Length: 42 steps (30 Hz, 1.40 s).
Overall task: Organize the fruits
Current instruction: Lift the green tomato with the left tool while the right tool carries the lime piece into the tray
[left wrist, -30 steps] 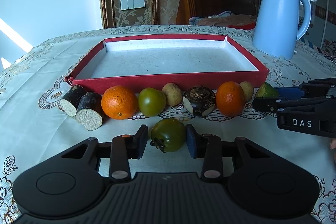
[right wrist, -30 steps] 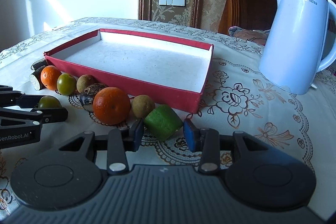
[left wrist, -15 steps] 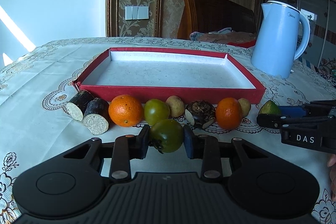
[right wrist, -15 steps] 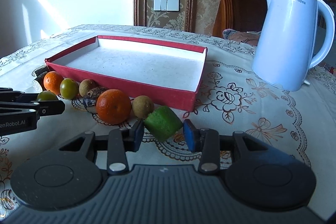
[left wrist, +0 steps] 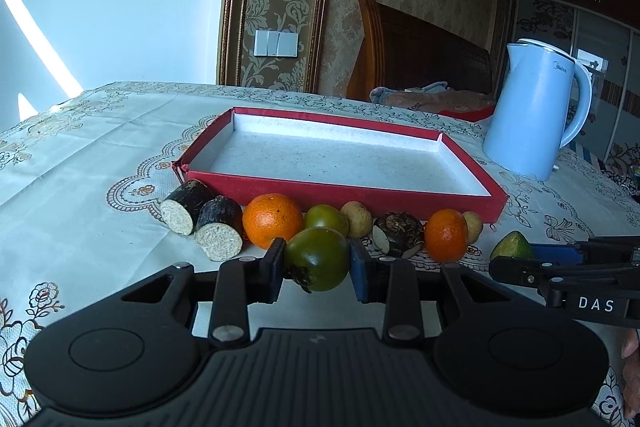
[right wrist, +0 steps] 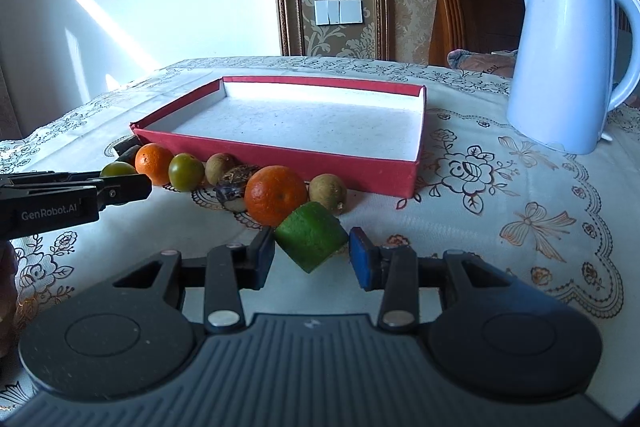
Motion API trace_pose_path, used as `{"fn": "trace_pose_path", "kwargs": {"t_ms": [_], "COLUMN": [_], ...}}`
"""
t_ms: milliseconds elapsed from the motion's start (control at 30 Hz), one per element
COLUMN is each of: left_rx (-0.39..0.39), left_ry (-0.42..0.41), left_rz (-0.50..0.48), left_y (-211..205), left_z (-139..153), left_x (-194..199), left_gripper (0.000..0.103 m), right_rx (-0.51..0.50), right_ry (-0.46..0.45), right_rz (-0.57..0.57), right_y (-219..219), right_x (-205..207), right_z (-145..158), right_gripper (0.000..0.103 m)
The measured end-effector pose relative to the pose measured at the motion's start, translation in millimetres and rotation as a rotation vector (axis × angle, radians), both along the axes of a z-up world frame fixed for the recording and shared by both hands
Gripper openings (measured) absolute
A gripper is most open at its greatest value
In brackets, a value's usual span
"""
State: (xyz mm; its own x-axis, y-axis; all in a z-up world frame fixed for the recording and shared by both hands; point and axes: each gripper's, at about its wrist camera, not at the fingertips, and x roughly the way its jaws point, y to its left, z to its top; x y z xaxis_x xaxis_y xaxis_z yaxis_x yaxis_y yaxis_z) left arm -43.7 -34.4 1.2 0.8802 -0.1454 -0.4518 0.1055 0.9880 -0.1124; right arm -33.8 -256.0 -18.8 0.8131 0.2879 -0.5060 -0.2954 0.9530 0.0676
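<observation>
My left claw (left wrist: 317, 267) grips a green tomato (left wrist: 317, 259); my right claw (right wrist: 312, 254) holds a green chunk (right wrist: 311, 242). The red tray (left wrist: 340, 190) is still empty; seven fruits wait near it.

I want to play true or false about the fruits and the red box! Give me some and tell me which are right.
1. The red box has fruit inside. False: nothing lies in it.
2. The left gripper holds a green tomato. True.
3. The right gripper holds an orange. False: a green fruit chunk sits between its fingers.
4. A blue kettle stands beside the box. True.
5. Two oranges lie in front of the box. True.
</observation>
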Motion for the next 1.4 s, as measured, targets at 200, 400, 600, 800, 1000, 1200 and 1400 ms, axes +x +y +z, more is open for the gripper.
{"fn": "trace_pose_path", "kwargs": {"t_ms": [200, 400, 600, 800, 1000, 1200, 1400], "left_rx": [0.032, 0.060, 0.087, 0.093, 0.084, 0.063, 0.072], "left_ry": [-0.061, -0.096, -0.097, -0.087, -0.071, -0.021, 0.016], "left_rz": [0.016, 0.022, 0.065, 0.118, 0.157, 0.161, 0.151], "left_y": [3.0, -5.0, -14.5, -14.9, -10.9, -7.7, -6.9], "left_z": [7.4, 18.3, 29.3, 33.7, 36.3, 27.0, 17.2], "left_x": [-4.6, 3.5, 27.0, 57.0, 85.2, 107.9, 123.6], "left_gripper": [0.033, 0.033, 0.033, 0.033, 0.033, 0.033, 0.033], "right_rx": [0.025, 0.027, 0.049, 0.066, 0.089, 0.070, 0.026], "right_ry": [-0.019, -0.054, -0.088, -0.100, -0.061, -0.047, -0.038], "right_rz": [0.024, 0.029, 0.000, -0.050, -0.104, -0.138, -0.162], "right_y": [5.3, 16.2, 21.5, 23.0, 24.4, 36.1, 45.3], "right_x": [-3.9, -0.2, 14.2, 36.9, 71.8, 96.3, 109.5], "right_z": [2.2, 12.4, 31.1, 45.4, 43.6, 35.1, 24.3], "right_gripper": [0.038, 0.038, 0.038, 0.038, 0.038, 0.038, 0.038]}}
